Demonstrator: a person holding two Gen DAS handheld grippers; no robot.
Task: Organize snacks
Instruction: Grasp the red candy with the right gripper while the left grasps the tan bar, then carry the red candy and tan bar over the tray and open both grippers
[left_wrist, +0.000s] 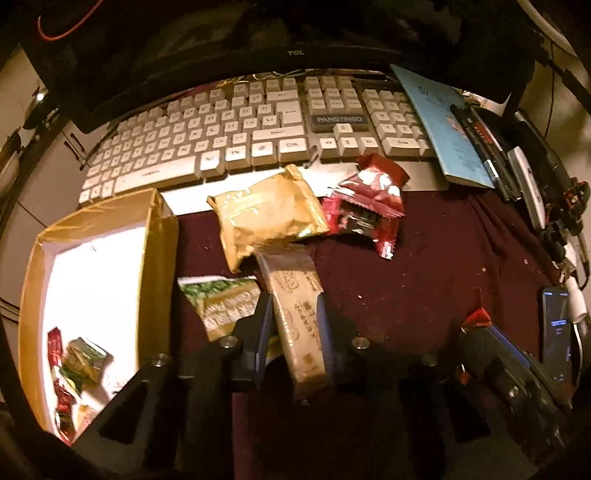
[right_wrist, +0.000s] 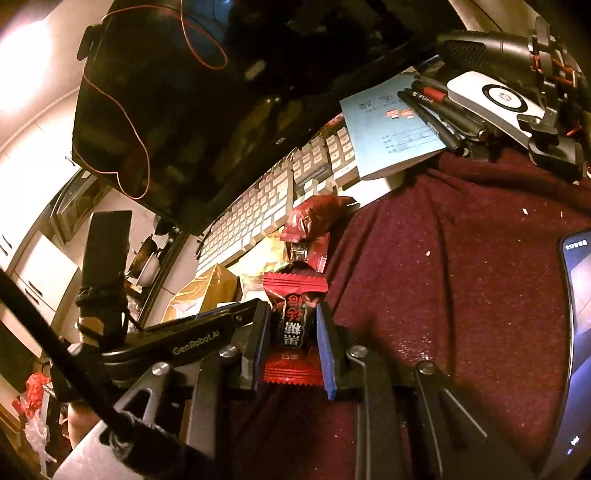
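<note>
My left gripper (left_wrist: 293, 299) is shut on a long tan snack bar (left_wrist: 299, 332) that lies on the maroon cloth (left_wrist: 424, 266). Its far end is tucked under a gold snack packet (left_wrist: 266, 210). A green packet (left_wrist: 225, 302) lies just left of the fingers. Red packets (left_wrist: 365, 206) sit by the keyboard. To the left stands an open yellow box (left_wrist: 159, 236) with several small snacks in its near corner. My right gripper (right_wrist: 293, 308) is shut on a red wrapped candy (right_wrist: 293, 328), held above the cloth. In the left wrist view the right gripper (left_wrist: 480, 325) shows at the lower right.
A white keyboard (left_wrist: 240, 125) and a dark monitor (left_wrist: 295, 51) line the back. A blue notebook (left_wrist: 443, 125) with pens (left_wrist: 484, 147) lies at the right. A phone (left_wrist: 556, 325) rests at the cloth's right edge. Cables and devices crowd the far right.
</note>
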